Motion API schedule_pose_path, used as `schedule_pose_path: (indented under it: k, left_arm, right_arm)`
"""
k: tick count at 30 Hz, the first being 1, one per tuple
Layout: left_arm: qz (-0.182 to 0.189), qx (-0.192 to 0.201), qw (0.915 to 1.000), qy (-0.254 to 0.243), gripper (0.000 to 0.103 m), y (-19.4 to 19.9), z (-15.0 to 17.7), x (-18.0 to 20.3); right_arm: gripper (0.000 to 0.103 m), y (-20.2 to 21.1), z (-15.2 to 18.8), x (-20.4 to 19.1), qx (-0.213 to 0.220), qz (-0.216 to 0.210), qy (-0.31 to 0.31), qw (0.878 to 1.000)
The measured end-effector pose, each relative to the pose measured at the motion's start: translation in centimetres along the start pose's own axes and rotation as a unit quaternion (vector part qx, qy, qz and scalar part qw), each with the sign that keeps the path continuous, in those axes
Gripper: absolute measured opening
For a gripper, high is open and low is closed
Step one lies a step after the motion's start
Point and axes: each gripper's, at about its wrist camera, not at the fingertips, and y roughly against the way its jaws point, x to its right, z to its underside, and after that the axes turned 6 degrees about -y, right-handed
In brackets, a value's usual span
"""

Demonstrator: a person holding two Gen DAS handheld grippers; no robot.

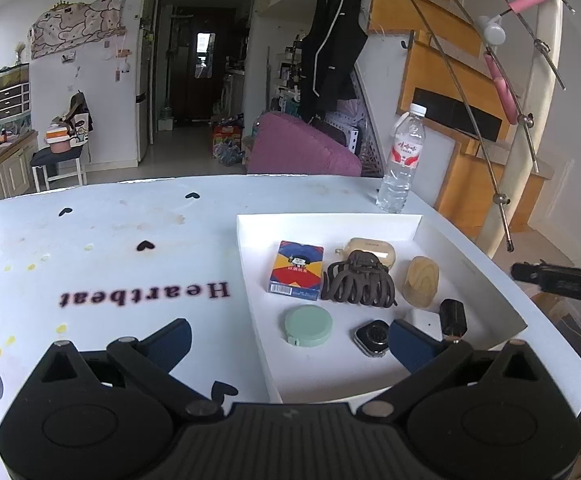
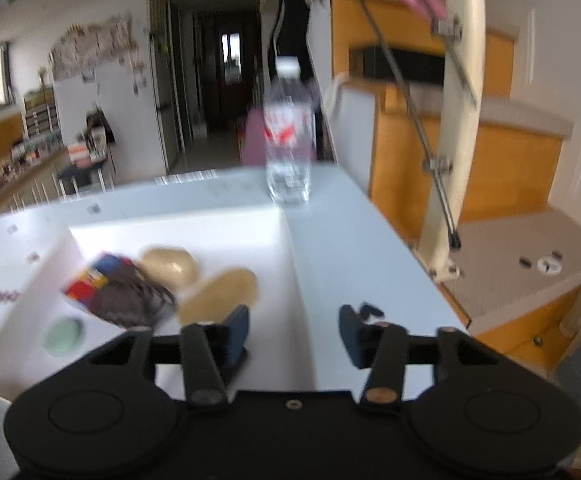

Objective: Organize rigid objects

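Note:
A white tray [image 1: 330,222] on the table holds a colourful card box [image 1: 296,266], a brown hair claw [image 1: 358,284], a beige earbud case [image 1: 372,249], a wooden oval [image 1: 422,280], a green round case [image 1: 308,326], a smartwatch [image 1: 372,336] and a small black cylinder [image 1: 453,316]. My left gripper [image 1: 290,344] stands wide open at the tray's near left corner, gripping nothing. The right wrist view is blurred. There my right gripper [image 2: 294,330] is open and empty over the tray's [image 2: 170,224] right wall, with the hair claw [image 2: 130,296] and wooden oval [image 2: 222,292] to its left.
A clear water bottle [image 1: 400,160] stands beyond the tray's far right corner. The white tablecloth [image 1: 110,260] printed with hearts and "Heartbeat" spreads to the left. The table's right edge drops off toward wooden stairs and a cable railing [image 1: 502,200]. A black tool part [image 1: 562,280] pokes in at the right.

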Motion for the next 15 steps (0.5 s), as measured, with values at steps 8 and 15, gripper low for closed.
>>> schedule_pose_path:
  k: [8,15]
  left_arm:
    - [-0.027,0.000,0.9995,-0.013,0.103,0.4,0.9,0.4]
    - [-0.033,-0.002,0.9994,-0.013,0.103,1.0,1.9,0.3]
  right_arm:
    - [0.079,5.7,1.5,-4.4,0.034,-0.011,0.006,0.999]
    - [0.095,7.5,3.5,-6.7,0.018,0.013,0.018,1.000]
